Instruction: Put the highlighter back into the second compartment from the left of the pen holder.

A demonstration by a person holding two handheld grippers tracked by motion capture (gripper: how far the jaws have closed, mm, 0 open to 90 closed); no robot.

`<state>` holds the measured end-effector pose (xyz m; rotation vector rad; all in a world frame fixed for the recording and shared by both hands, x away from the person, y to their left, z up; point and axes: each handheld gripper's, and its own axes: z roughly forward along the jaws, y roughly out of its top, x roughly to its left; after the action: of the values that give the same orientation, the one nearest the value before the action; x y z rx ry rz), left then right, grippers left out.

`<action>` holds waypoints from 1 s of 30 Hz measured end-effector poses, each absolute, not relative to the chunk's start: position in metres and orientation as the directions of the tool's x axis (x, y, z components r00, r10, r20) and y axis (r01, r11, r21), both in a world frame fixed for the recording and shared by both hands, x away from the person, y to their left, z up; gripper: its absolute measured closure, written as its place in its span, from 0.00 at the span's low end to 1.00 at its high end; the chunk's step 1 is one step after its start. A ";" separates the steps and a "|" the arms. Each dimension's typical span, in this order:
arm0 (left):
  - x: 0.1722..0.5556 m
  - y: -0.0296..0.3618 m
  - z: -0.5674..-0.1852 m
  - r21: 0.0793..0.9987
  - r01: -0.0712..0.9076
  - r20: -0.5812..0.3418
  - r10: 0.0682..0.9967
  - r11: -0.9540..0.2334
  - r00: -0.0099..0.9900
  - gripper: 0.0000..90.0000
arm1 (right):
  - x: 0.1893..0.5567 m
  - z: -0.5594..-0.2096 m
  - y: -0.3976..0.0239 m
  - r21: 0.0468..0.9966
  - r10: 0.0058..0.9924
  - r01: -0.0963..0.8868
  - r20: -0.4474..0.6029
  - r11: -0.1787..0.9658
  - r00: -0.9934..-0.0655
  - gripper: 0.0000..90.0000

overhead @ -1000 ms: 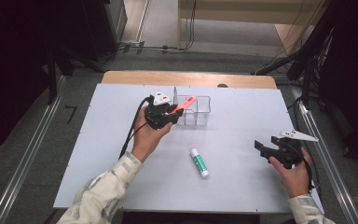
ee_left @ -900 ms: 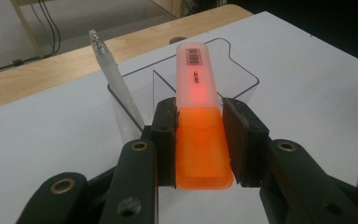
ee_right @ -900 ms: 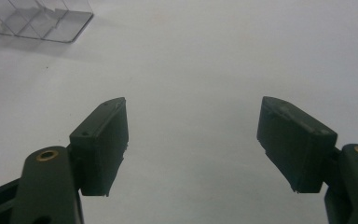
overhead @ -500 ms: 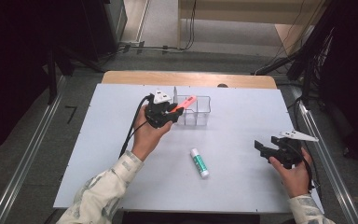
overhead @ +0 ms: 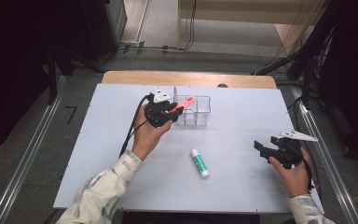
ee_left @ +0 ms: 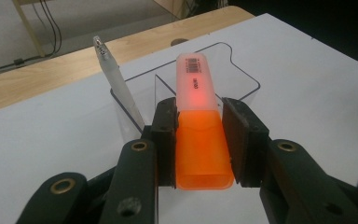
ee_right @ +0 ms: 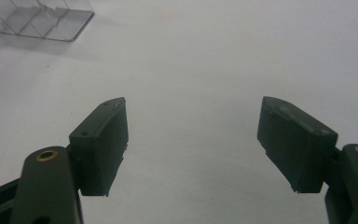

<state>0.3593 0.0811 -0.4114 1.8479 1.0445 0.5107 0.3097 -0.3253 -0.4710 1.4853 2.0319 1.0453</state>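
White surface (overhead: 121, 154) over a wooden top. Orange highlighter (ee_left: 198, 122) clamped between the pads of the left tool (ee_left: 198, 142), cap end poised over the clear organizer (overhead: 200, 112). White pen (ee_left: 119, 88) standing inside it. Glue stick (overhead: 199, 162) lying mid-surface. Right tool (ee_right: 193, 140) well apart, jaws wide, holding nothing.

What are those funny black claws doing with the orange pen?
A person holds a claw-like gripper in each hand. The left gripper is squeezing an orange highlighter and holding it over a clear plastic organizer, where a white pen already stands. The right gripper is open with nothing in it, off to the side. A glue stick lies on the white table.
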 end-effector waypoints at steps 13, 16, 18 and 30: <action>0.361 0.079 -0.408 0.867 0.448 -0.079 0.828 -0.219 0.556 0.75 | 0.310 -0.471 -0.325 0.767 0.932 0.624 0.101 0.149 -0.348 0.26; 0.361 0.078 -0.407 0.867 0.445 -0.074 0.827 -0.223 0.558 0.75 | 0.310 -0.471 -0.325 0.766 0.932 0.625 0.103 0.148 -0.347 0.26; 0.361 0.078 -0.407 0.867 0.447 -0.075 0.829 -0.221 0.555 0.75 | 0.310 -0.471 -0.325 0.765 0.932 0.627 0.104 0.148 -0.347 0.26; 0.363 0.079 -0.408 0.864 0.454 -0.079 0.832 -0.217 0.549 0.75 | 0.310 -0.471 -0.325 0.765 0.932 0.627 0.104 0.149 -0.348 0.26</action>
<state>0.3630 0.0789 -0.4082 1.8543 1.0539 0.5111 0.3098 -0.3251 -0.4715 1.4889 2.0377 1.0480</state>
